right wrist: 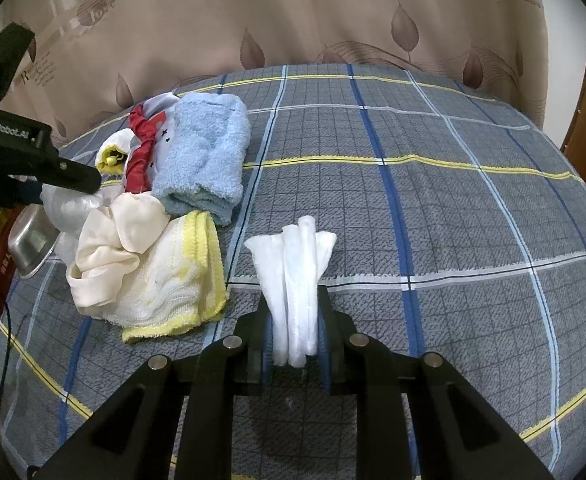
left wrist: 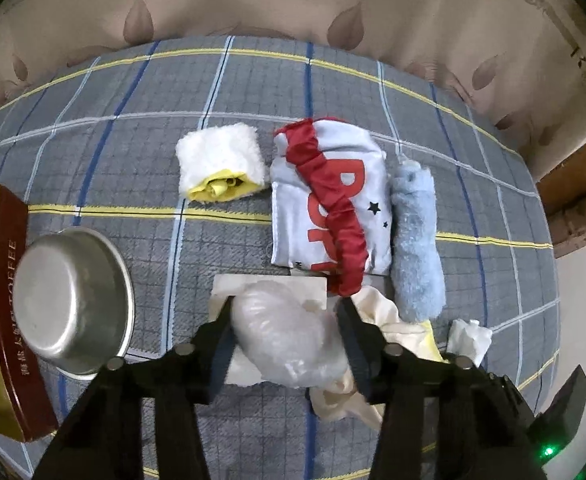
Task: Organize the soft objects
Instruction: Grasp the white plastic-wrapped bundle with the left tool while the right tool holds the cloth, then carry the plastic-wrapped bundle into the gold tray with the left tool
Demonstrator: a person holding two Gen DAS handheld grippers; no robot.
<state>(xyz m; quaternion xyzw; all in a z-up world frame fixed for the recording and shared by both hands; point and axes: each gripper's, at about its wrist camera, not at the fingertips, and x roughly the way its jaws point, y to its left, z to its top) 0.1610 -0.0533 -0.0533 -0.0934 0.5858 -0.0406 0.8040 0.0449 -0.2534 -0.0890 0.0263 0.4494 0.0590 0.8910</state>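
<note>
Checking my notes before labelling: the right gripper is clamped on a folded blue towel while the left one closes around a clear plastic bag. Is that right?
Not quite. The right gripper is clamped on a folded white cloth, not a blue towel; the blue towel lies on the bed, as the right wrist view shows. The left gripper does close around the plastic bag.

Both tools are matte black plastic: the left gripper and the right gripper each have two angular arms with long triangular cut-outs, joined by linkages with round silver pins at the pivots. The fingers of the right one carry ribbed blue pads on their inner faces, while those of the left look plain black. Seen from the right wrist, the left tool's body bears small white lettering reading "GenRobot.AI", and a tiny green light glows on its housing.
</note>
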